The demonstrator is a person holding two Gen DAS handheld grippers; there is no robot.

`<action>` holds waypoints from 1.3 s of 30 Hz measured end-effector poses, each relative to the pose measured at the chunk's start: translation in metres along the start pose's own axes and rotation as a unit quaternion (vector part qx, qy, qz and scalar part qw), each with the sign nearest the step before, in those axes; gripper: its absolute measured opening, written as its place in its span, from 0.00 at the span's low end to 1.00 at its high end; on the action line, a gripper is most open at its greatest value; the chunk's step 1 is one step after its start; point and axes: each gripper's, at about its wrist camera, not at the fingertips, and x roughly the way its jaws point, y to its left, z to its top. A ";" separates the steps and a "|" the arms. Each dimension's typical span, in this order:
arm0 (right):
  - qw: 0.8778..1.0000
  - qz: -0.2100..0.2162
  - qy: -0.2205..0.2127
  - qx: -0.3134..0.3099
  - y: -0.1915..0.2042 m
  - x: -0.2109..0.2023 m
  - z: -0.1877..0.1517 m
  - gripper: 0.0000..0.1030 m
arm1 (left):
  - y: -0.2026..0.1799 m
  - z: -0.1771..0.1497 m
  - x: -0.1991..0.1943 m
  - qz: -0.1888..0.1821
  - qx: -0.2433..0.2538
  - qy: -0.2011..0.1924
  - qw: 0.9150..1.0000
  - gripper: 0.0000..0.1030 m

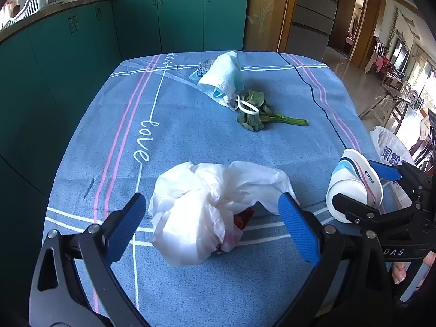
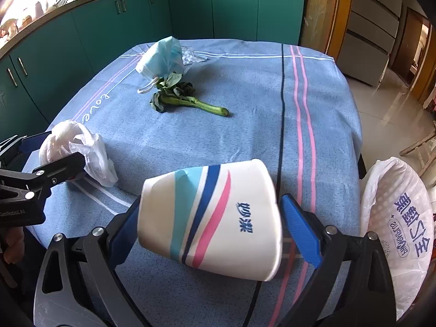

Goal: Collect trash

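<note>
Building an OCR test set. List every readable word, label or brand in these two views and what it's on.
"love": white script on the blue tablecloth, repeated fainter at the far edge.
"妙洁": blue print on the paper cup held in the right gripper.
"PHARMPLUS": seen mirrored on the white bag, beside large mirrored Chinese characters I can't read surely.
"DAS": partial, on the right gripper's body.
"GenRobot.AI": on the left gripper body.
Wrapper print behind the face mask: too small.

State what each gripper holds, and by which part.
Right gripper: paper cup, tilted, clamped across its side walls. Left gripper: nothing; fingers open around the crumpled plastic bag.
</note>
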 end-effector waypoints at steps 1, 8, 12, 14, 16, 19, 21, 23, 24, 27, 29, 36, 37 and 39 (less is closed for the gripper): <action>1.000 0.000 -0.001 -0.001 0.001 0.000 0.000 0.92 | -0.001 0.000 0.000 0.001 0.001 0.000 1.000 0.95; 1.000 -0.002 0.000 0.000 0.000 0.000 -0.002 0.84 | -0.004 -0.003 0.001 0.006 0.009 -0.001 1.000 0.94; 1.000 -0.004 -0.003 0.002 -0.001 -0.001 -0.002 0.83 | -0.006 -0.003 0.001 0.013 0.016 -0.004 1.000 0.84; 1.000 -0.005 -0.004 0.002 -0.002 -0.001 -0.002 0.83 | -0.007 -0.004 0.002 0.015 0.022 0.000 1.000 0.77; 1.000 -0.005 -0.005 0.003 -0.002 -0.002 -0.002 0.83 | -0.008 -0.005 0.003 0.020 0.024 0.000 1.000 0.72; 1.000 -0.006 -0.005 0.005 -0.003 -0.002 -0.002 0.83 | -0.007 -0.005 0.003 0.021 0.025 0.002 0.999 0.58; 1.000 -0.006 -0.005 0.006 -0.003 -0.002 -0.003 0.83 | -0.005 -0.005 0.002 0.018 0.022 0.001 1.000 0.51; 1.000 -0.006 -0.005 0.008 -0.004 -0.003 -0.003 0.83 | -0.003 -0.004 0.001 0.014 0.017 -0.001 1.000 0.45; 1.000 -0.006 -0.006 0.010 -0.005 -0.003 -0.003 0.83 | -0.002 -0.004 0.000 0.012 0.015 -0.003 1.000 0.44; 1.000 -0.008 -0.009 0.012 -0.006 -0.005 -0.003 0.83 | -0.001 -0.003 -0.002 0.009 0.011 -0.006 1.000 0.40; 1.000 -0.009 -0.012 0.014 -0.006 -0.007 -0.002 0.83 | -0.001 -0.003 -0.005 0.008 0.010 -0.010 1.000 0.39; 0.999 -0.018 -0.025 0.017 -0.010 -0.016 -0.004 0.83 | -0.006 -0.001 -0.020 0.014 0.017 -0.031 0.999 0.39; 0.999 -0.020 -0.028 0.017 -0.010 -0.019 -0.004 0.83 | -0.008 0.000 -0.022 0.015 0.018 -0.034 0.999 0.39; 0.999 -0.023 -0.036 0.018 -0.011 -0.023 -0.004 0.83 | -0.010 0.001 -0.026 0.017 0.022 -0.039 0.999 0.39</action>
